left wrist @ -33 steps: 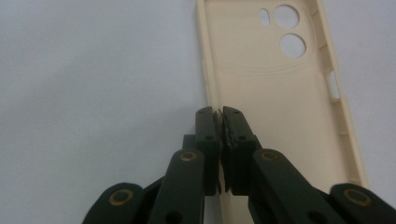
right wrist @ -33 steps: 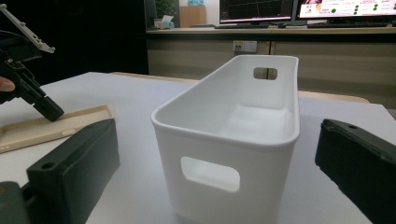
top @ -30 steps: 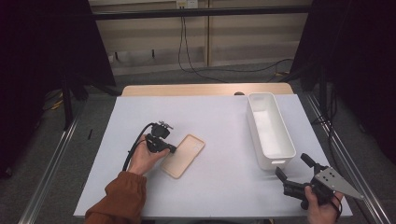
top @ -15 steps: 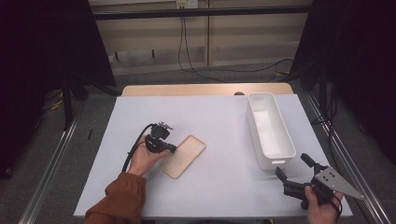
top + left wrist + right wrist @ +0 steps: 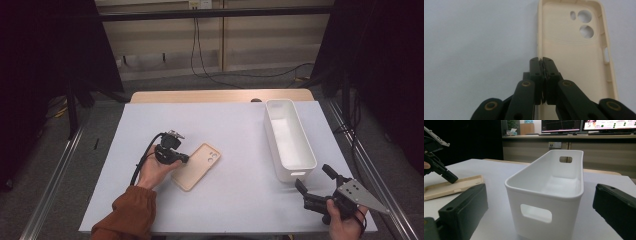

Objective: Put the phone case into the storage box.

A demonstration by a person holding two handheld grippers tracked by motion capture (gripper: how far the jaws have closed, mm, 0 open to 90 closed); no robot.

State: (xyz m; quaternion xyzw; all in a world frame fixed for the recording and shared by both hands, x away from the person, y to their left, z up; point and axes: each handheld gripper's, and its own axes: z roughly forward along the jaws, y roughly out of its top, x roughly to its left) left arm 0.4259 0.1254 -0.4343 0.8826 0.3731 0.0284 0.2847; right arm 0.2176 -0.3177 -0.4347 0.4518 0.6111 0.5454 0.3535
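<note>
Nearest the person, at about 5 o'clock on the tabletop (image 5: 240, 125), the right gripper (image 5: 312, 176) is held low in the right hand (image 5: 342, 215), just short of the near end of the white storage bin (image 5: 295, 172). Its fingers (image 5: 464, 207) are spread wide apart with nothing between them. In the right gripper view the bin's near wall and handle cut-out are framed between them. It is judged to be parked there in readiness, perhaps to steady the bin, while the other hand works.

Farther in, at about 8 o'clock from the middle of the tabletop, the left gripper (image 5: 186, 159) is angled down from the left hand (image 5: 152, 172) onto the beige phone case (image 5: 197, 166). The case lies flat, hollow side up, with its camera cut-outs at the far end. In the left gripper view the fingers (image 5: 536, 70) are drawn together and clamped on the case's thin side wall, about midway along its length. The raised wall is judged to have been chosen because a flat case offers no other edge to be pinched, and a mid-length grip should hold it level when lifted.

Farther still, at about 3 o'clock, the bin stands empty and upright, lengthwise toward 12 o'clock and well apart from the case. It is presumably the place meant for the case. At 12 o'clock a bare wooden strip (image 5: 220, 96) of the tabletop is left uncovered.
</note>
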